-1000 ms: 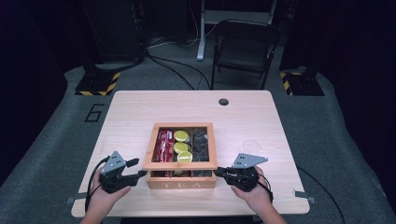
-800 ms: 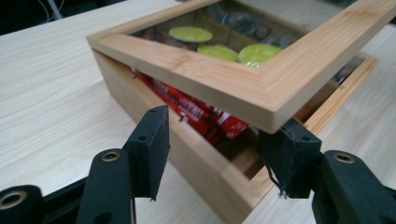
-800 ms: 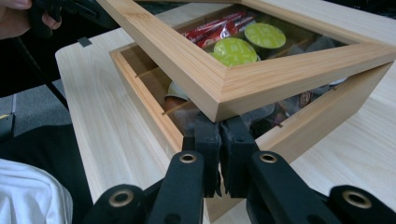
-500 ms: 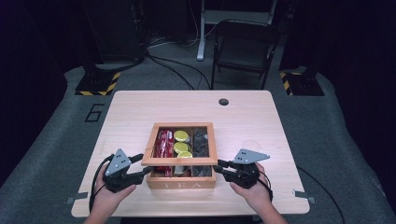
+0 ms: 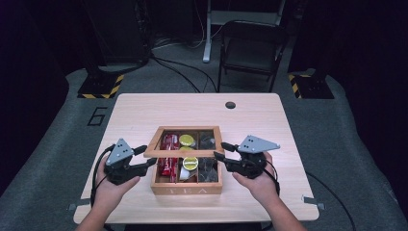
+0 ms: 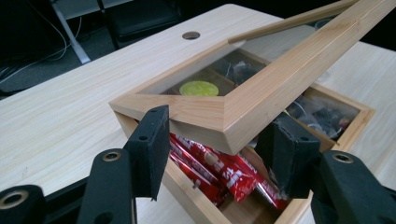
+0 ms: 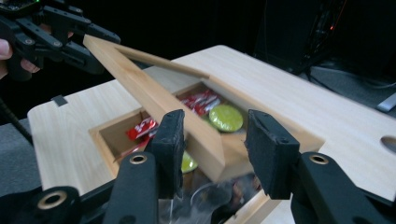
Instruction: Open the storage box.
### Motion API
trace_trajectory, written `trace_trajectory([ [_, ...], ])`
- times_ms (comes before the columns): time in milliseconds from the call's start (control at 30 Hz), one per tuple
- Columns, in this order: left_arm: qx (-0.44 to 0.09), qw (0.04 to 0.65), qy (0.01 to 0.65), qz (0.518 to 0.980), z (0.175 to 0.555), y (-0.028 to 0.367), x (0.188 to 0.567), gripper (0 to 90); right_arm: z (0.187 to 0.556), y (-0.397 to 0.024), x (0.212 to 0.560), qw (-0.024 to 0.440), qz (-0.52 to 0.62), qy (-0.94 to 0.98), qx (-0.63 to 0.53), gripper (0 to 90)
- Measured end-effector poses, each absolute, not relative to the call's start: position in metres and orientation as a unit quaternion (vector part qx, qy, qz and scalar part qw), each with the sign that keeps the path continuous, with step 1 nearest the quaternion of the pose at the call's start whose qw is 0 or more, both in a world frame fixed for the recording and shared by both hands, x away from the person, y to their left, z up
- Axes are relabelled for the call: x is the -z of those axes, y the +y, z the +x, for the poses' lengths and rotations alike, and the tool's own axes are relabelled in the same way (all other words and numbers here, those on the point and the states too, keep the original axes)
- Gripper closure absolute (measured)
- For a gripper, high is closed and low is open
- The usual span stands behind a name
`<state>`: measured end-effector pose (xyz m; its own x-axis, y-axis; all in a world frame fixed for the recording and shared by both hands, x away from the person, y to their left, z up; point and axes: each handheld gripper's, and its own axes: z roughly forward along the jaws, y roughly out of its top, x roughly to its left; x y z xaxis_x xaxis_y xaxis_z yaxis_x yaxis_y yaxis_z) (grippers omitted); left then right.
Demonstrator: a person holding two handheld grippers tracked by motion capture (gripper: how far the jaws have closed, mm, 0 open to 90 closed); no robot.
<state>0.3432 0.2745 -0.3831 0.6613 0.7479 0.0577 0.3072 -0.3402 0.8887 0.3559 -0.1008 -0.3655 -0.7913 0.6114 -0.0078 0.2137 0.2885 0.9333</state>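
Gripping the lid's (image 6: 243, 109) near corner, my left gripper (image 6: 219, 149) has both pads pressed on the wooden frame, holding it tilted above the tea box (image 5: 187, 185) on the table (image 5: 144, 110). My right gripper (image 7: 215, 149) straddles the opposite corner; its jaws have just been opening, one pad standing clear of the wood.
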Motion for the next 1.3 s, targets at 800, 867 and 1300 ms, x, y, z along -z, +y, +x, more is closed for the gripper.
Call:
trace_trajectory([
  [800,-0.239,0.487,0.36,0.759,0.38,0.274,0.367,47.2,0.374,-0.09,0.345,0.235,0.265,0.785,-0.508,45.4],
  [867,-0.236,0.493,0.363,0.754,0.382,0.275,0.367,47.9,0.372,-0.091,0.344,0.243,0.28,0.778,-0.508,48.6],
  [1300,-0.244,0.49,0.372,0.75,0.391,0.273,0.359,49.7,0.36,-0.11,0.354,0.213,0.327,0.752,-0.531,51.1],
])
